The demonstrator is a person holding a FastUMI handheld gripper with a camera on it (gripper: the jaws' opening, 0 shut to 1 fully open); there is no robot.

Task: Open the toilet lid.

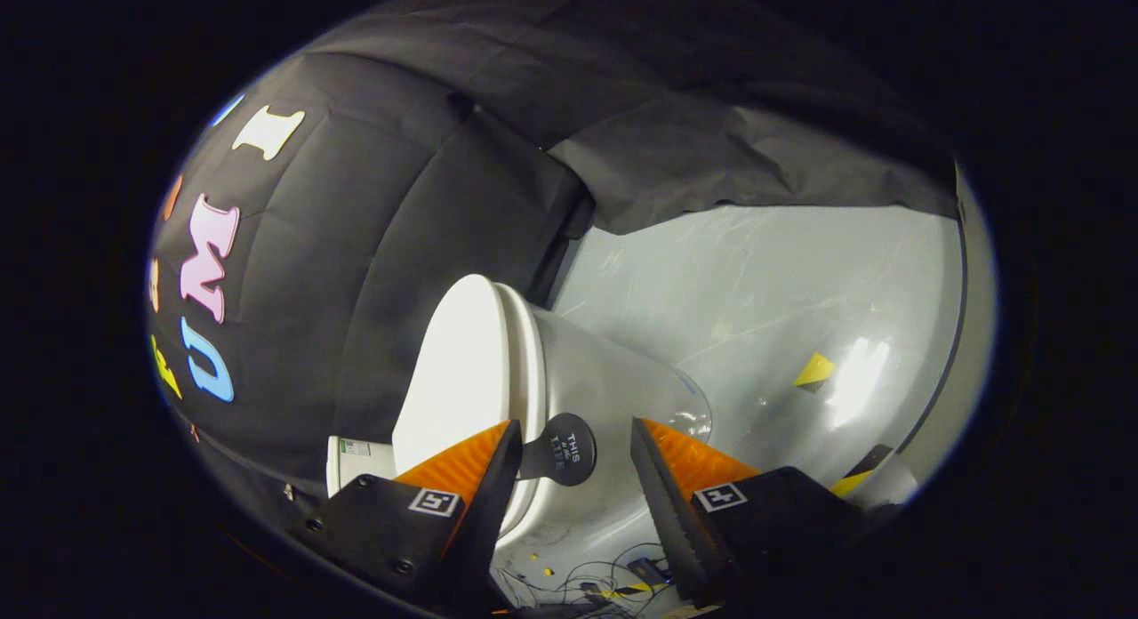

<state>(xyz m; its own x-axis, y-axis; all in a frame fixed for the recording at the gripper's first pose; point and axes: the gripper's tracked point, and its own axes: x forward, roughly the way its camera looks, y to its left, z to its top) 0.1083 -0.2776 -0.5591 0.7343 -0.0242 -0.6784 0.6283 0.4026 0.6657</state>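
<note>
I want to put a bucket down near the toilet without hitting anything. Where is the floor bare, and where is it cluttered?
The pale floor is bare between the toilet and the hanging black cloth wall, apart from a yellow-black tape mark. It is crowded by the toilet's base, where cables lie below the open gripper, whose fingers flank the lid's round black tab.

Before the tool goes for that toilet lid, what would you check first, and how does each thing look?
1. Tool open: ok, fingers spread apart.
2. Nothing held between the fingers: ok.
3. Toilet lid shut on the toilet: ok, not yet lifted.
4. Round black tab at the lid's edge lined up: ok, in the gap between the fingers.
5. Fingers touching tab: cannot tell.
6. Floor beyond free: ok.
</note>
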